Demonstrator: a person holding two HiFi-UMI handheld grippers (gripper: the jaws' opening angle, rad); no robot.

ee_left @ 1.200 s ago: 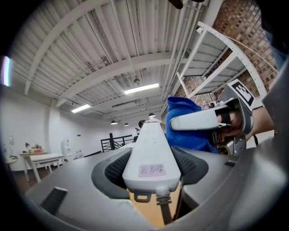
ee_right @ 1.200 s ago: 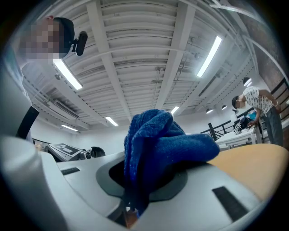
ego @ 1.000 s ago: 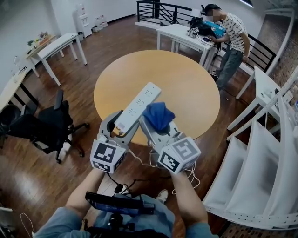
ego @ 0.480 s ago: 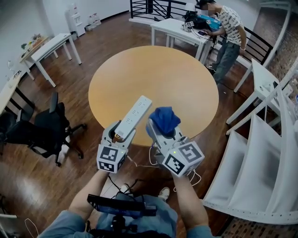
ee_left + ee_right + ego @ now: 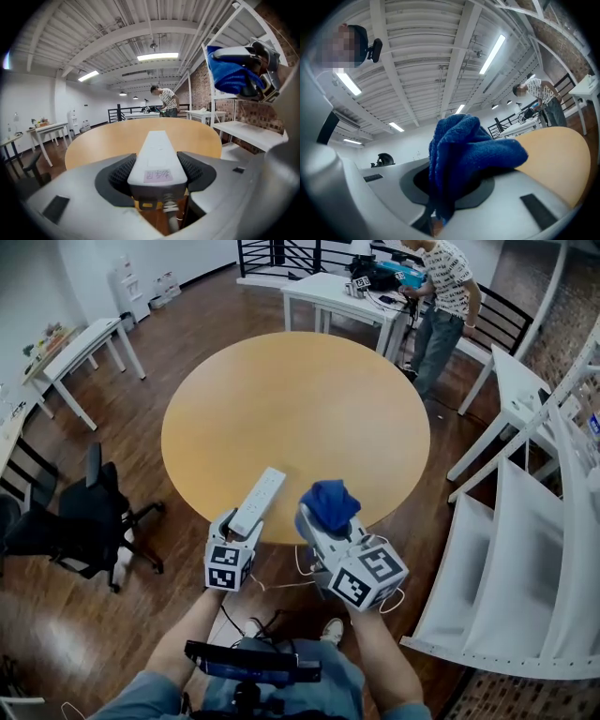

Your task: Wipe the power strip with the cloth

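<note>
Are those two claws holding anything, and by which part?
Yes. The left claw grips the power strip at its cord end. The right claw pinches the blue cloth by one bunched end.

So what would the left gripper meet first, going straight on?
For the left gripper the way looks free over the table; the strip it holds might graze the top. Height is unclear.
</note>
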